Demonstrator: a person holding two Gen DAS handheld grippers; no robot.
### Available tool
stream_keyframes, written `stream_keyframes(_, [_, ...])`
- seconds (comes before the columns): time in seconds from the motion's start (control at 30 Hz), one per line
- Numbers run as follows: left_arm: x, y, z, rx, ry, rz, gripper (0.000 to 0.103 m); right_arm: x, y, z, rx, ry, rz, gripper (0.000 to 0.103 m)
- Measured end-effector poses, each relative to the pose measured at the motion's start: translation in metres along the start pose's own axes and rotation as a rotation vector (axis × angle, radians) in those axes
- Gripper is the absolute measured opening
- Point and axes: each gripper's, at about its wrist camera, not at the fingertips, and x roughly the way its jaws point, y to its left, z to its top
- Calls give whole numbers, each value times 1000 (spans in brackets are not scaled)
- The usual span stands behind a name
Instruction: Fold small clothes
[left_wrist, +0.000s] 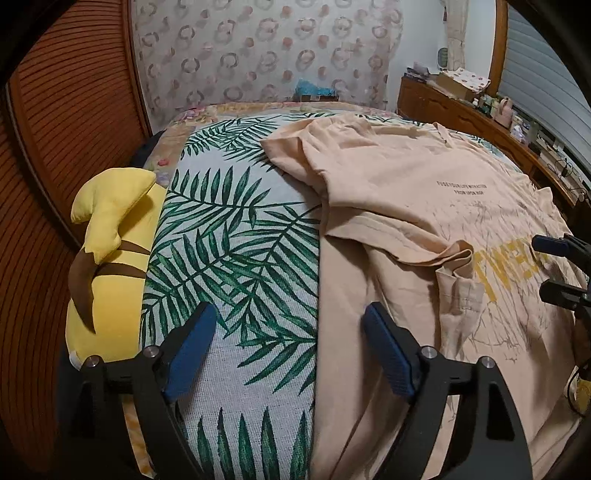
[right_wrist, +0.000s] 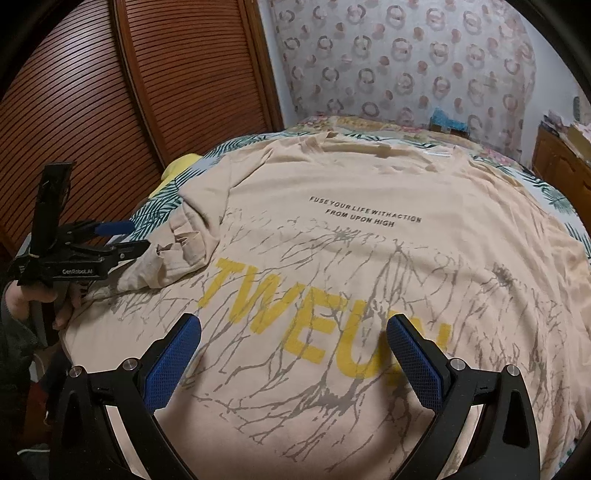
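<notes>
Though one sleeve (right_wrist: 173, 254) lies folded in near the bed's (left_wrist: 236, 229) left edge, the T-shirt (right_wrist: 332, 258) remains mostly spread, left gripper (left_wrist: 288, 350) and right gripper (right_wrist: 293, 354) both gaping, empty.

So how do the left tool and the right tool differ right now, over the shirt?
The left tool straddles the shirt's side edge, one finger over the palm-leaf sheet and one over fabric; the right tool hangs wholly over the printed shirt, above the yellow lettering. The left tool sits beside the folded-in sleeve; the right tool sits over flat cloth. Shared: both are open, with nothing gripped.
</notes>
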Motion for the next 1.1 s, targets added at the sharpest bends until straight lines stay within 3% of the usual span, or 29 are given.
stream_keyframes(0.07, [0,0,0,1,-1,2,83,3,3,5,-23,12,11,95])
stream_keyframes(0.4, [0,1,-4,-13,-13,9,83,35,51,69,-139,-2,169,49])
stream_keyframes(0.6, [0,2,-4,-13,-13,10,83,83,82,93,-187,63,212,49])
stream_keyframes(0.87, [0,2,-5,-19,-15,12,83,127,102,101,-275,126,76,49])
stream_keyframes(0.93, [0,3,-5,-19,-15,12,83,127,99,103,-256,117,69,20])
stream_keyframes(1.1, [0,2,-5,-20,-15,12,83,117,66,107,-147,69,-53,17])
